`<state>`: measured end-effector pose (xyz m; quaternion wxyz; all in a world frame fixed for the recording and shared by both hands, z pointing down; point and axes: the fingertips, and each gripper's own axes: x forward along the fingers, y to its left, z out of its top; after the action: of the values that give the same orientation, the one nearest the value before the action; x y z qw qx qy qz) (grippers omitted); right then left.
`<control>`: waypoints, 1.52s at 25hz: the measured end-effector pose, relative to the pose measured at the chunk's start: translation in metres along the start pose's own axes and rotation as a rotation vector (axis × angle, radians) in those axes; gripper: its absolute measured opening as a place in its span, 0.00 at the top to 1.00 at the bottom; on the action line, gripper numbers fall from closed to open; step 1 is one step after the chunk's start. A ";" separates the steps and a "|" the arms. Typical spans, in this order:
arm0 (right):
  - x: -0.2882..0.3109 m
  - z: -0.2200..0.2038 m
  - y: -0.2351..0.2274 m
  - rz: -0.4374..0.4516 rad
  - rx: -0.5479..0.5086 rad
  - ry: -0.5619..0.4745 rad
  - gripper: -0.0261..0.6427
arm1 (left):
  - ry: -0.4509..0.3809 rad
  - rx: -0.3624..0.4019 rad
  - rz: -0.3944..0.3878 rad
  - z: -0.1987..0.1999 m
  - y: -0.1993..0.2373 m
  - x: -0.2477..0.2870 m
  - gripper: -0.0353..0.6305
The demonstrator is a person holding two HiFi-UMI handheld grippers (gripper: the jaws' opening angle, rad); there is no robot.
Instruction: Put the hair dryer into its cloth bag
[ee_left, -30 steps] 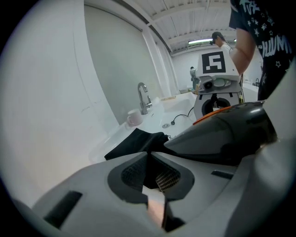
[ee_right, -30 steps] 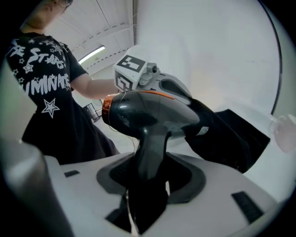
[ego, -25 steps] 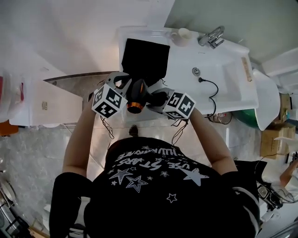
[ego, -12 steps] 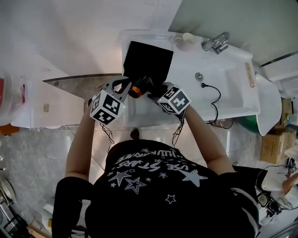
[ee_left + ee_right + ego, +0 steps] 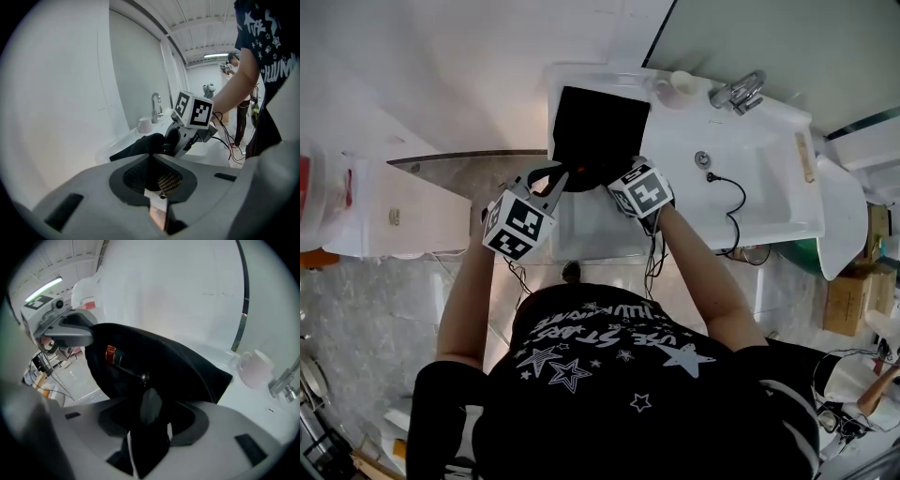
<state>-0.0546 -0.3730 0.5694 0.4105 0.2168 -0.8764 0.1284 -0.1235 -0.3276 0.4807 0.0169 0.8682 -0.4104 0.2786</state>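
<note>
The black cloth bag (image 5: 598, 131) lies on the white counter (image 5: 675, 141) left of the sink. My left gripper (image 5: 555, 178) is shut on the near rim of its mouth and holds it up; in the right gripper view the left gripper (image 5: 70, 331) shows at the bag's (image 5: 178, 366) left edge. My right gripper (image 5: 617, 180) is shut on the black handle of the hair dryer (image 5: 143, 404). The dryer's orange-ringed barrel (image 5: 110, 352) sits just inside the bag's mouth. In the head view the dryer is hidden by the bag and the grippers. The left gripper view shows my left gripper (image 5: 152, 161), the bag (image 5: 140, 145) and the right gripper (image 5: 180, 140).
A white mug (image 5: 680, 84) and a chrome tap (image 5: 739, 91) stand at the back of the counter. The sink basin (image 5: 750, 155) lies to the right, with a black cord (image 5: 729, 192) across its near edge. Tiled floor lies below the counter's front edge.
Both grippers have moved away from me, over the counter's front edge. The dryer's orange-ringed end, once in plain sight between them, has gone into the bag's mouth.
</note>
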 end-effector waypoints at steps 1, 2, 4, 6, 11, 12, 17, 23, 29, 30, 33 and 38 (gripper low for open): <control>0.002 0.002 -0.003 -0.013 0.010 -0.001 0.67 | -0.002 -0.005 0.000 0.000 -0.001 0.000 0.90; 0.004 0.004 -0.005 -0.026 0.019 -0.002 0.67 | -0.005 -0.013 -0.001 0.000 -0.001 0.000 0.90; 0.008 0.008 -0.010 -0.056 0.037 -0.001 0.67 | -0.010 -0.029 -0.003 0.000 -0.002 0.000 0.90; 0.012 0.011 -0.016 -0.086 0.062 -0.004 0.67 | -0.013 -0.040 -0.006 0.000 -0.003 0.000 0.90; 0.018 0.016 -0.027 -0.155 0.130 -0.011 0.67 | -0.003 -0.052 -0.018 -0.004 -0.009 0.000 0.90; 0.019 0.015 -0.029 -0.165 0.143 -0.010 0.67 | 0.002 -0.051 -0.022 -0.006 -0.011 0.000 0.90; 0.026 0.012 -0.030 -0.198 0.152 -0.002 0.67 | 0.021 -0.060 -0.025 -0.016 -0.018 0.002 0.90; 0.026 0.010 -0.026 -0.218 0.130 0.012 0.67 | 0.027 -0.072 0.008 -0.021 -0.016 0.003 0.90; 0.023 0.005 -0.025 -0.195 0.204 -0.048 0.65 | 0.030 -0.086 0.023 -0.021 -0.020 0.005 0.90; 0.020 0.006 -0.025 -0.194 0.209 -0.068 0.64 | 0.029 -0.084 0.028 -0.020 -0.021 0.005 0.89; 0.007 0.005 -0.023 -0.200 0.211 -0.089 0.63 | 0.025 -0.077 0.044 -0.018 -0.022 0.004 0.88; -0.016 -0.009 -0.020 -0.219 0.230 -0.101 0.63 | 0.012 -0.074 0.064 -0.014 -0.024 0.000 0.84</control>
<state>-0.0299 -0.3825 0.5640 0.3498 0.3627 -0.8466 0.1713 -0.1126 -0.3079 0.4980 0.0424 0.8515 -0.4480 0.2690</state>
